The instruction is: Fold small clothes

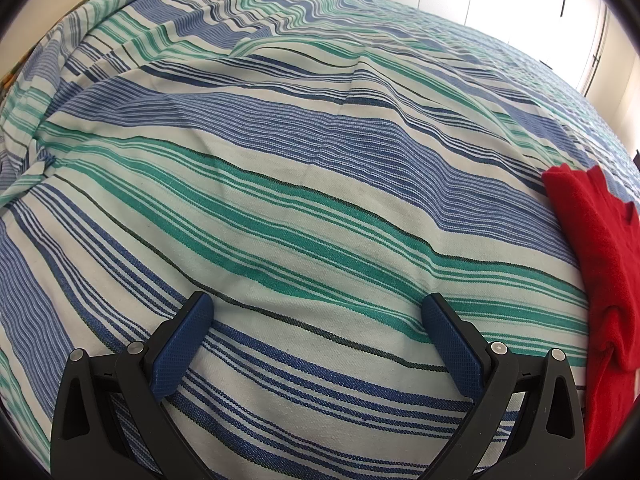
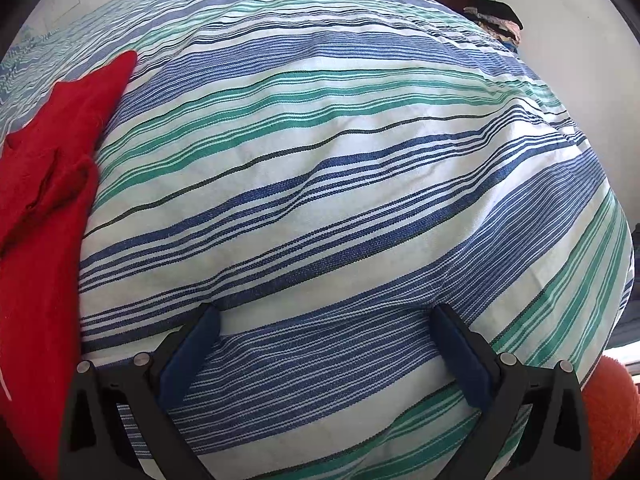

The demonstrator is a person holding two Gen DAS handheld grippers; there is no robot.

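Red garment (image 1: 592,248) rumpled on striped bedspread (image 1: 280,184), creased, partly bunched

garment (image 1: 596,264) on bedspread (image 1: 280,200), right of left tool (image 1: 316,312)

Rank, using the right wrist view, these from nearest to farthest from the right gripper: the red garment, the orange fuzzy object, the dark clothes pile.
1. Orange fuzzy object: beside the right gripper, lower right.
2. Red knit garment: left, on the striped bedspread.
3. Dark clothes pile: far upper right, beyond the bed.
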